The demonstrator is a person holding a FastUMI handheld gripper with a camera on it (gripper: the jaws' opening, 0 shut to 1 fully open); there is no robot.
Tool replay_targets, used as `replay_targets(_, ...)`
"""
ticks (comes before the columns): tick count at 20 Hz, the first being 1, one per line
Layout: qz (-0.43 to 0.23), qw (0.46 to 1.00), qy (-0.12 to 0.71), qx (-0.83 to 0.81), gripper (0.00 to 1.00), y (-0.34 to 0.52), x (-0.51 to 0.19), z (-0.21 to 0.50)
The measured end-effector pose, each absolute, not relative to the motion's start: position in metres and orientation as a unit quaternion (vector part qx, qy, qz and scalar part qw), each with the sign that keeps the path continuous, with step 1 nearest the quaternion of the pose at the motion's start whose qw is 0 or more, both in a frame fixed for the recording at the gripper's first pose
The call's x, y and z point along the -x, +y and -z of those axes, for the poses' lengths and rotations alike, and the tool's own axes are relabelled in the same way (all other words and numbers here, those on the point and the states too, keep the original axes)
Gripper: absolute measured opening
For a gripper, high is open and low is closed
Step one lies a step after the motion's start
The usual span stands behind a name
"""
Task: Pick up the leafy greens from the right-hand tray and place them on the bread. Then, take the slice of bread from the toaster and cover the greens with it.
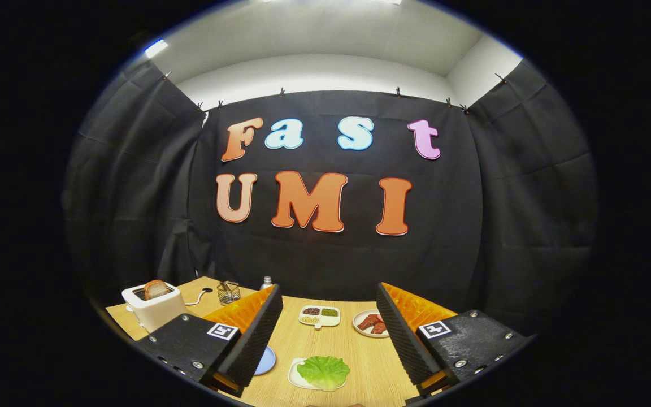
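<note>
Hovering above the wooden tabletop [354, 345], the gripper [328, 333] holds its fingers [260, 333] spread wide apart, gripping nothing. Between them, low and near, the leafy greens [324, 371] lie on a white tray [294, 377]. Beyond sit a divided dish [320, 316] of small fillings and a plate of meat [372, 323]. A blue plate [266, 360] peeks out beside the left finger. Off to the left stands the white toaster [154, 308], a slice of bread [156, 289] poking from its slot, with a wire basket [228, 292] behind.

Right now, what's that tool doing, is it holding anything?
Tool: open, fingers spread wide, holding nothing. The leafy greens lie on their tray between the fingers, untouched.
</note>
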State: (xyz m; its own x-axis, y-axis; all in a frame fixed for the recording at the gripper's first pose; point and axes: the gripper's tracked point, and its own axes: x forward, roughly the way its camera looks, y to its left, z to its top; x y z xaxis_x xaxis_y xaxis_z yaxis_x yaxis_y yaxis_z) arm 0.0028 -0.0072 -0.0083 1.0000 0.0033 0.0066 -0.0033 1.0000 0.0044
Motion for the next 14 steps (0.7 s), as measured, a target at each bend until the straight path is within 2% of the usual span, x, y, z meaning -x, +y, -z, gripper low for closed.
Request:
replay_targets(11,0.001,0.999,0.032,-0.001,1.00,-0.014,-0.011,0.040)
replay_targets(14,-0.007,0.998,0.068,0.001,1.00,-0.009,-0.018,0.066)
